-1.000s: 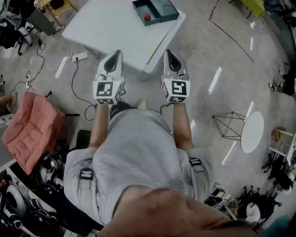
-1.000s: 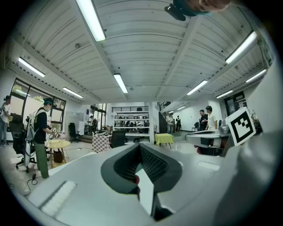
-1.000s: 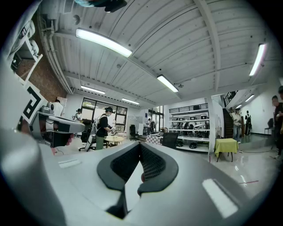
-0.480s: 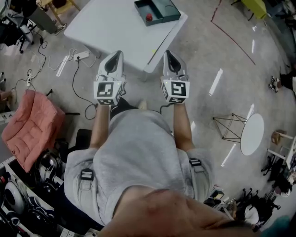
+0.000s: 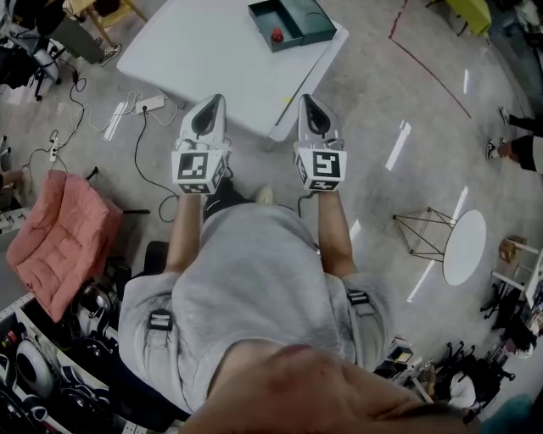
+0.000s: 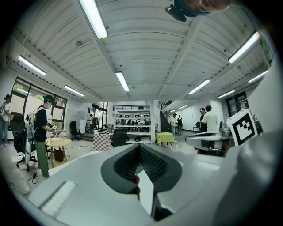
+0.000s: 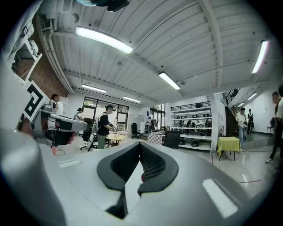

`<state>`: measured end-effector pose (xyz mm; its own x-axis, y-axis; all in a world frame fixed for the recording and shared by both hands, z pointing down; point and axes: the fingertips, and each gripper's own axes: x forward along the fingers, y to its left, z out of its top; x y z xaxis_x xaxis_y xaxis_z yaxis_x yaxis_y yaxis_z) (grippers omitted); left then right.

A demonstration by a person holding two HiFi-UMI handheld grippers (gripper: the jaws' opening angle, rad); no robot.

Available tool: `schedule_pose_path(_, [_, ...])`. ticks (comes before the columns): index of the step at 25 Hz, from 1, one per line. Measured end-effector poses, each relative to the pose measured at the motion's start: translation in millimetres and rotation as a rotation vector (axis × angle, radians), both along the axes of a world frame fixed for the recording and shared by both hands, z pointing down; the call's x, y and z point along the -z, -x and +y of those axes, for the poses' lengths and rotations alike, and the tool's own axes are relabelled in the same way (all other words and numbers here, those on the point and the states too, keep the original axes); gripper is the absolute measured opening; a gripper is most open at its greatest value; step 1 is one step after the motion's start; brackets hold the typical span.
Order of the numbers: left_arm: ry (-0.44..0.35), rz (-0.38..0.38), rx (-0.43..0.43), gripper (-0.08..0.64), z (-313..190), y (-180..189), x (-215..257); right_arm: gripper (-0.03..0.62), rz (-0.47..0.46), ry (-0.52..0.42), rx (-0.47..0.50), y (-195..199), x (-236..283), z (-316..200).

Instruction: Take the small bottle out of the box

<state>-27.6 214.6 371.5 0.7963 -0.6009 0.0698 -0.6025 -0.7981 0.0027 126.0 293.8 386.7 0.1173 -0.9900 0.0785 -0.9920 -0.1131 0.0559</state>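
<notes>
Evidently the task has not begun in earnest. The left gripper (image 5: pixel 214 103), grey-bodied with a marker cube at its rear, is clenched with its two dark ribbed pads meeting at the tips and nothing between them. The right gripper (image 5: pixel 309 103), of the same build, is likewise clenched and empty. Both are held side by side at the person's front, pointing forward at the near edge of the white rectangular table (image 5: pixel 204 51).

The dark green open box (image 5: pixel 310 19) rests at the table's far end, well ahead of both grippers and slightly nearer the line of the right one. The small red-topped bottle (image 5: pixel 277 36) sits inside it, untouched and well apart from either gripper.

Done: nothing that these views show. Left, by judgement: closing the distance to the box, parting one gripper's jaws, grasping the bottle, and lifting it clear of the box walls.
</notes>
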Motion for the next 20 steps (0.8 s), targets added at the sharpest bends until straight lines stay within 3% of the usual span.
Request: schedule_pose_path(20, [0.068,0.001,-0.152,0.012,-175.6,-22.3,-11.7,0.003,-0.003,0.07,-0.143,-9.0,-1.8,-155.1])
